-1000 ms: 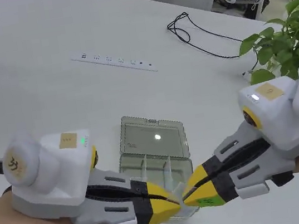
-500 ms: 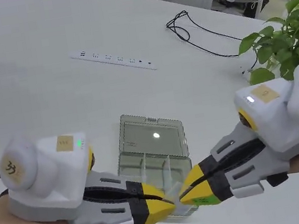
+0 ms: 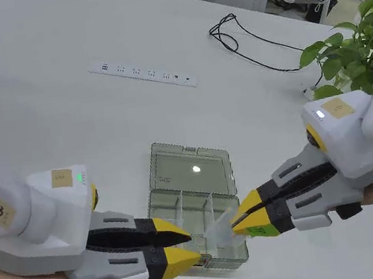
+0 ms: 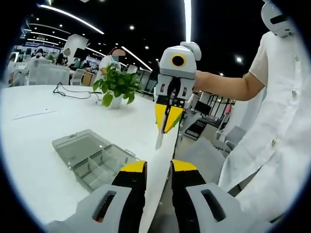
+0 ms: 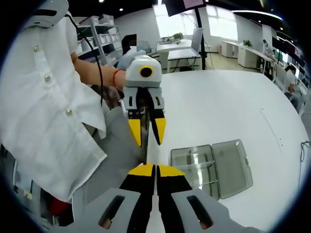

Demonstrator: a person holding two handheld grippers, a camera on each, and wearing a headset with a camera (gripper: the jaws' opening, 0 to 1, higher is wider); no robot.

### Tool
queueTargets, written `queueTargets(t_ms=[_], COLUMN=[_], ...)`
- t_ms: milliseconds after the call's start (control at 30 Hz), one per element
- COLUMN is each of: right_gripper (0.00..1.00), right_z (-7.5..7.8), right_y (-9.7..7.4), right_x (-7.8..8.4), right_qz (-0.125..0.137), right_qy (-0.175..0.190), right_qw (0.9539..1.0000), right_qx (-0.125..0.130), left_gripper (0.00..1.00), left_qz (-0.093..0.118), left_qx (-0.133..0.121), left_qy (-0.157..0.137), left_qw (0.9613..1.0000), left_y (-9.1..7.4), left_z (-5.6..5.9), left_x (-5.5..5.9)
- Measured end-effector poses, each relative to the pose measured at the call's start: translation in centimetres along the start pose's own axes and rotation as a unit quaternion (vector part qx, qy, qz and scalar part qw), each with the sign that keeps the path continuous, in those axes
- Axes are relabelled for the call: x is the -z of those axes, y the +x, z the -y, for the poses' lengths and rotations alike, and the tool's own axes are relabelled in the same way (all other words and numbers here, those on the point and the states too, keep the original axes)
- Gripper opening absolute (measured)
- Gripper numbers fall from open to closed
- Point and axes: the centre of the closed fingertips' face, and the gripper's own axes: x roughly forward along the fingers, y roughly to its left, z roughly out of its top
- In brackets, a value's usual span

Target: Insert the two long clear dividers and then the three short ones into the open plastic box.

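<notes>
The open clear plastic box (image 3: 159, 201) lies on the white table, lid (image 3: 191, 168) folded back, with upright dividers standing in its tray. My right gripper (image 3: 236, 224) is shut on a small clear divider (image 3: 218, 231) and holds it just above the box's near right corner. My left gripper (image 3: 192, 245) is open beside the box's near left edge, its fingertips apart and holding nothing. In the left gripper view my own jaws (image 4: 153, 167) stand spread, facing the right gripper (image 4: 167, 128) and its divider (image 4: 159, 141). In the right gripper view my jaws (image 5: 156, 168) are pressed together, with the box (image 5: 228, 167) to the right.
A white power strip (image 3: 143, 74) lies further back on the table, a black cable (image 3: 241, 33) loops behind it, and a green plant (image 3: 356, 51) stands at the right. Office chairs line the far edge. The person's white shirt (image 5: 53, 97) is close behind both grippers.
Both grippers pinched the divider together before. Now the left gripper has opened and drawn back to the left, leaving the divider in the right gripper alone.
</notes>
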Motion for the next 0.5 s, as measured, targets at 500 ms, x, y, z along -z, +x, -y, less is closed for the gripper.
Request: queueTargets(t_ms=[500], right_gripper=[0.03], right_z=[3.6], right_y=[0.1], right_x=[1.1], right_qz=[-0.011], right_qy=[0.002], right_qw=[0.9988], right_qx=[0.047], left_gripper=[0.45], left_qz=[-0.014], left_qx=[-0.067], left_qy=[0.012], left_qw=[0.9976], left_y=[-1.7], left_z=[-2.8], left_x=[1.3])
